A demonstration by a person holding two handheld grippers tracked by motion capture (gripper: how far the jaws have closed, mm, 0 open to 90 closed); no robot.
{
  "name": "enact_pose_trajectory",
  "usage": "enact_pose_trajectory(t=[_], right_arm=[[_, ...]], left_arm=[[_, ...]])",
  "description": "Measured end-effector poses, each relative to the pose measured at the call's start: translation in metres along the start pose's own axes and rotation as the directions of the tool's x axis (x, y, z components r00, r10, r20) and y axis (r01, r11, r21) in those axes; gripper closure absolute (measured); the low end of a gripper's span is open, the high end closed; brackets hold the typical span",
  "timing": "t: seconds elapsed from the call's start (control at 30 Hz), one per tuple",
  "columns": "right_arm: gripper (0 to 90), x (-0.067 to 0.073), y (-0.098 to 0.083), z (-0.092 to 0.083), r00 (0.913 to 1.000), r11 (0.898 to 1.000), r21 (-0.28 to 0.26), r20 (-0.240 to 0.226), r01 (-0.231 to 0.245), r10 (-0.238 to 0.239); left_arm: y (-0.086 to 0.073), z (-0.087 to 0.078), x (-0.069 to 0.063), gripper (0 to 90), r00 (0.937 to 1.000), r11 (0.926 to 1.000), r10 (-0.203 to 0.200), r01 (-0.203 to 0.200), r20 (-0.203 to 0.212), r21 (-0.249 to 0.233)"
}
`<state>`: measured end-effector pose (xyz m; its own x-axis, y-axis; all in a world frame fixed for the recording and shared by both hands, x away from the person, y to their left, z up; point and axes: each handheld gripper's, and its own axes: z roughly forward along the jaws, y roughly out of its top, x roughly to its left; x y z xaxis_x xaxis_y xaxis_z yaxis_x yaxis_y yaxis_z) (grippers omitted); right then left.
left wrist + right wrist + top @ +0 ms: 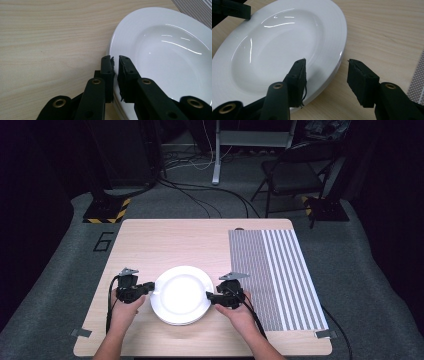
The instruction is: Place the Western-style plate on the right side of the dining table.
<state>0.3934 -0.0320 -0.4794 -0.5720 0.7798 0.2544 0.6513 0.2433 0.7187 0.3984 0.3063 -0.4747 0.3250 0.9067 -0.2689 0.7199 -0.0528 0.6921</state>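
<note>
Left tongs (115,61) pinch plate (162,50) rim at 9 o'clock; right tongs (325,68) spread at 3. One-sided lift risks tilting, slipping.

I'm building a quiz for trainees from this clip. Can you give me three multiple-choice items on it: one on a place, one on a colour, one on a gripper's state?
1. Where does the striped mat lie?
A. on the table's right part
B. under the plates
C. on the floor

2. What colour is the top plate?
A. blue
B. white
C. black

3. How does the left gripper stand?
A. wide open above the table
B. shut on a cup
C. shut on the top plate's rim

Answers: 1 A, the mat covers the right side of the wooden table. 2 B, the plate is plain white. 3 C, its jaws pinch the rim, while the right gripper stands open astride the opposite rim.
</note>
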Motion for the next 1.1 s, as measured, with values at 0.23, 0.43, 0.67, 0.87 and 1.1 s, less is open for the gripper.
enact_pose_trajectory(t=[0.23,0.43,0.67,0.87,1.1], right_arm=[[48.3,0.005,-0.004,0.006,0.9989,0.999,0.018,-0.036,-0.028,0.029],[49.8,0.006,-0.004,0.006,0.9982,0.999,0.014,-0.039,-0.046,0.047],[51.7,0.004,-0.003,0.003,0.993,0.995,0.028,-0.063,-0.099,0.1],[52.1,0.005,0.0,-0.002,0.9916,0.994,0.01,-0.068,-0.109,0.11],[52.7,0.001,0.003,-0.009,0.9889,0.991,-0.017,-0.066,-0.135,0.133]], left_arm=[[-0.001,0.0,-0.001,82.5,1.0,0.9999,-0.008,0.008,-0.003,-0.006],[-0.002,0.0,-0.001,82.4,0.9999,0.9999,-0.011,0.011,-0.003,-0.009],[-0.003,0.001,-0.002,80.0,0.9999,0.9999,-0.012,0.012,-0.001,0.0],[-0.003,0.001,-0.004,82.2,0.9999,0.9999,-0.01,0.009,-0.01,-0.004],[-0.004,0.005,-0.009,82.6,0.9999,1.0,0.007,-0.007,0.009,0.002]])
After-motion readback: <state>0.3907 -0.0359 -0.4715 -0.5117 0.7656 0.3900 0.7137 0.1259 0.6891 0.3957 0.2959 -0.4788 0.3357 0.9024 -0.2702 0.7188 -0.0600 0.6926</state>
